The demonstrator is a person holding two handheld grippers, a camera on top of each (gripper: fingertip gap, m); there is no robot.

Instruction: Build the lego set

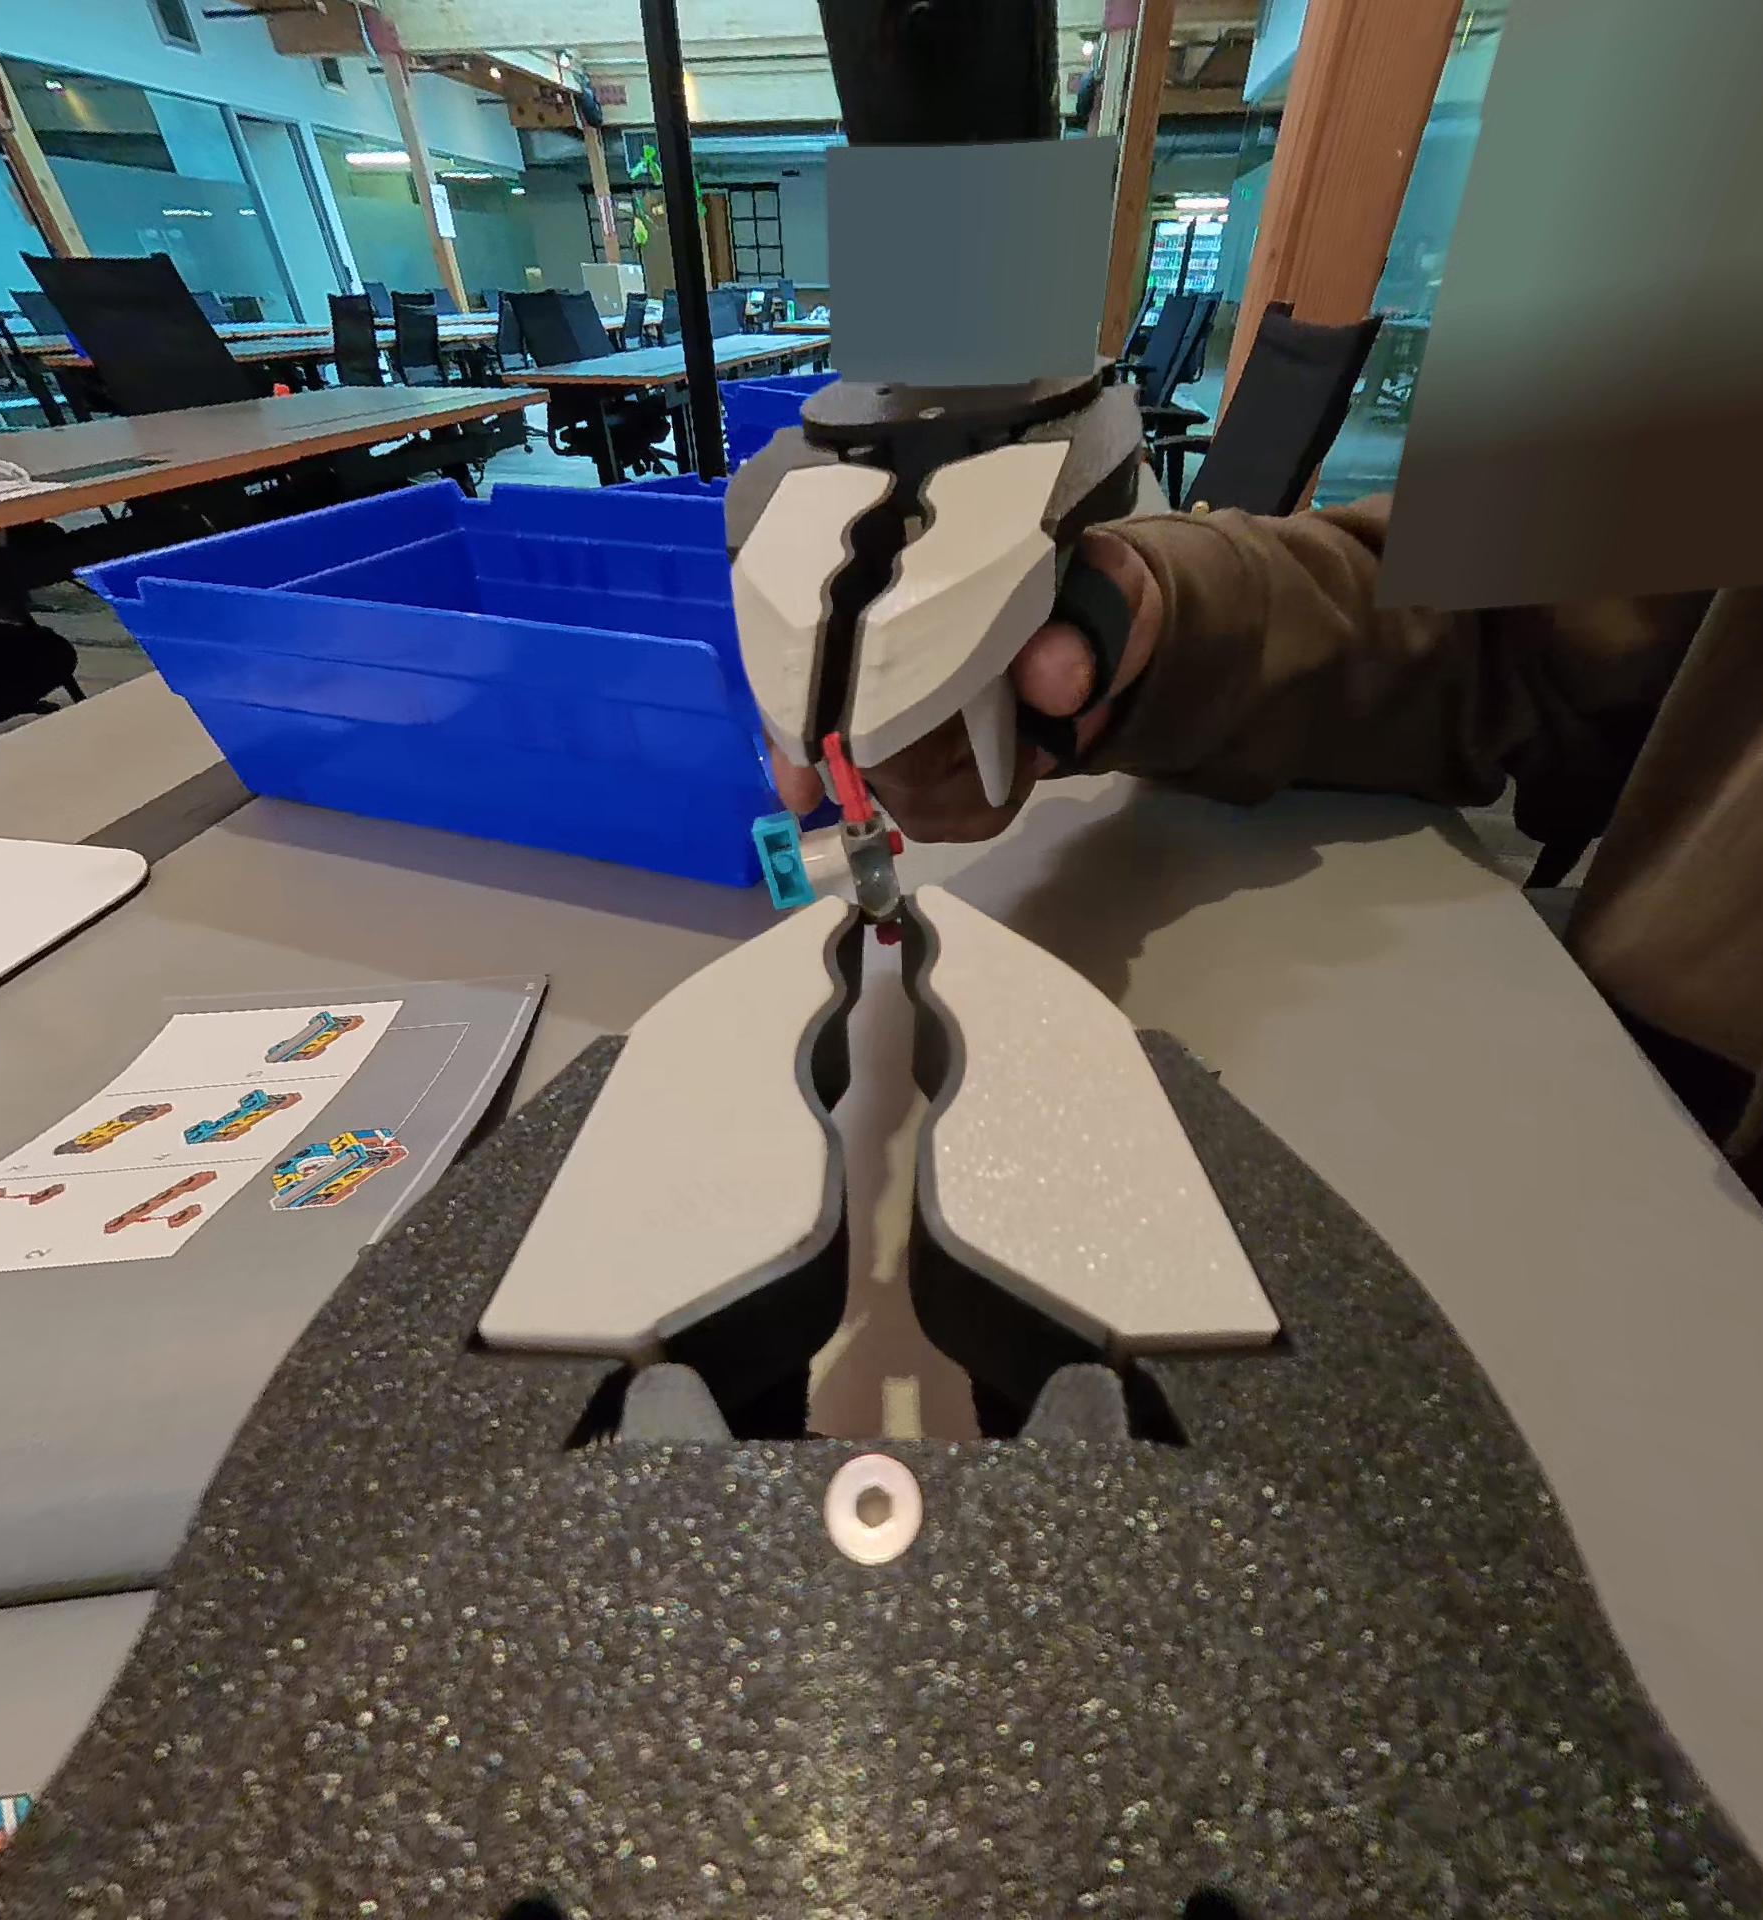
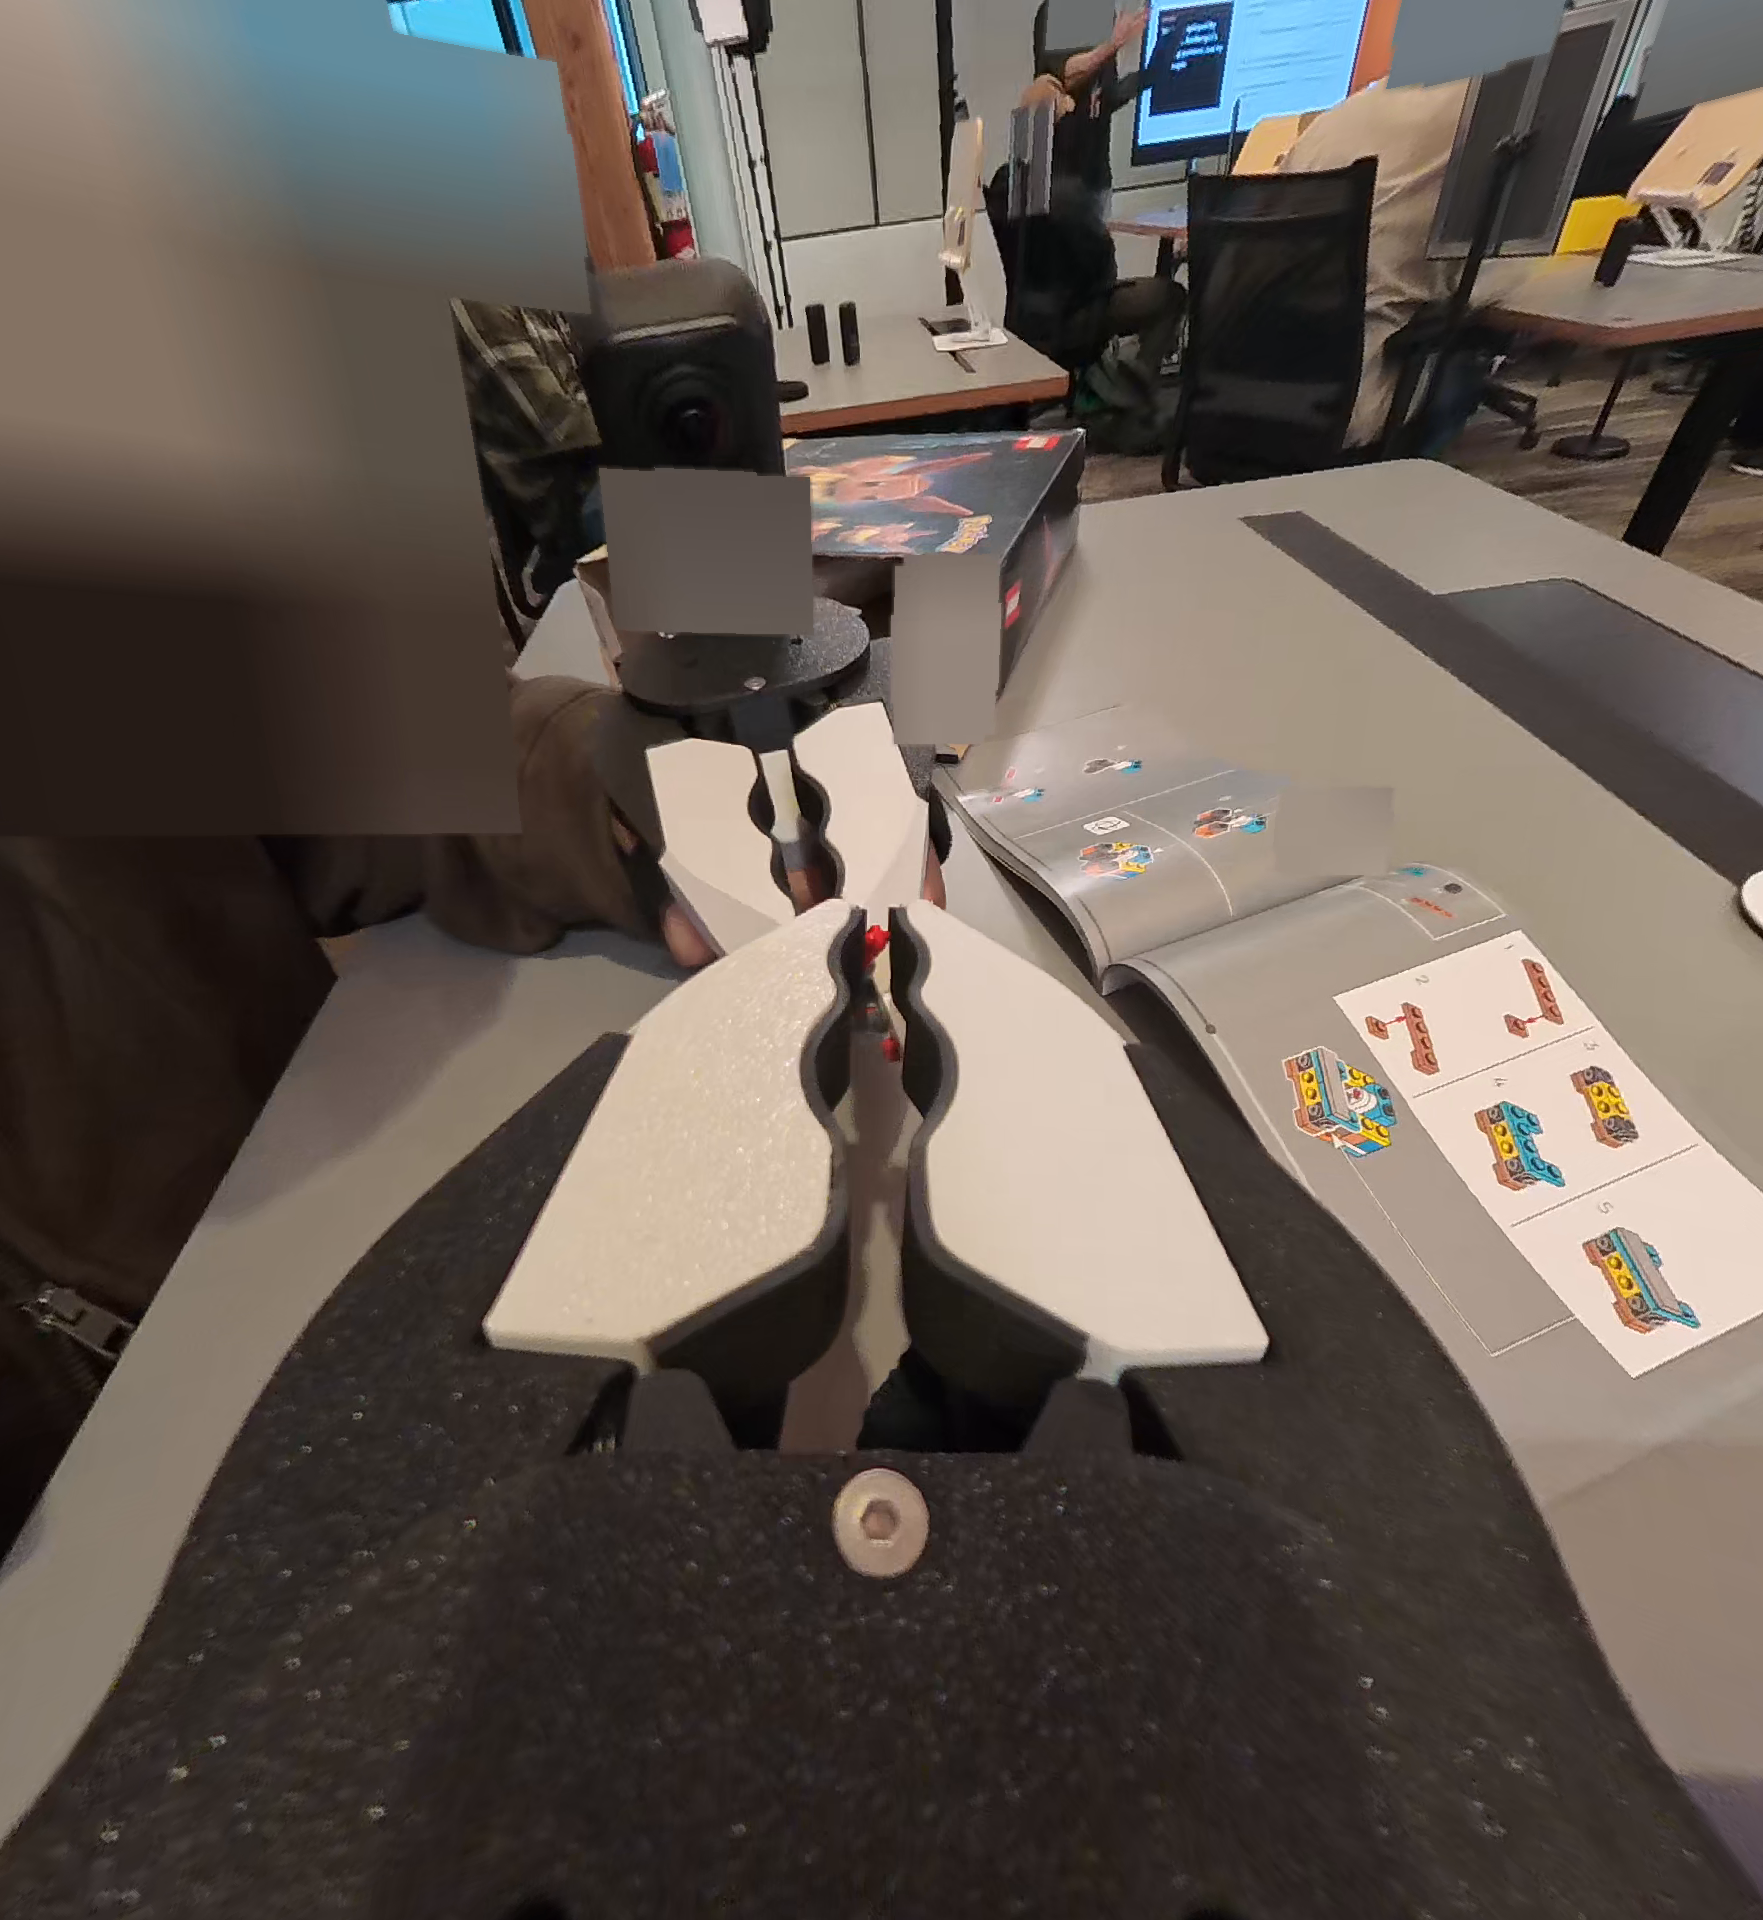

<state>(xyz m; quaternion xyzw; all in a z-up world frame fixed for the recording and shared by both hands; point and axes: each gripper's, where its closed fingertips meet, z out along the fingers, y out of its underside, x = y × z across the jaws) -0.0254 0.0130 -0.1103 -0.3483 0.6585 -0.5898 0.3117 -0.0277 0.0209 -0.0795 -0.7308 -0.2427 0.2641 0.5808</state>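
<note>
A small lego assembly hangs in the air between my two grippers, which face each other tip to tip. It is a grey and red connector piece [image 1: 872, 878] with a thin red pin [image 1: 844, 774] and a teal brick [image 1: 783, 857] sticking out on its left. My left gripper [image 1: 882, 906] is shut on the lower grey and red end. My right gripper [image 1: 835, 750] is shut on the red pin. In the right wrist view the right gripper [image 2: 872, 925] pinches the red pin [image 2: 875, 940], and the left gripper [image 2: 804, 883] sits just beyond it.
An open instruction booklet [image 1: 233, 1122] [image 2: 1376, 997] lies on the grey table [image 1: 1272, 987]. A blue bin [image 1: 441, 665] stands behind the grippers. The lego box [image 2: 960, 499] stands at the far table edge. A white pad [image 1: 4, 914] lies at the left.
</note>
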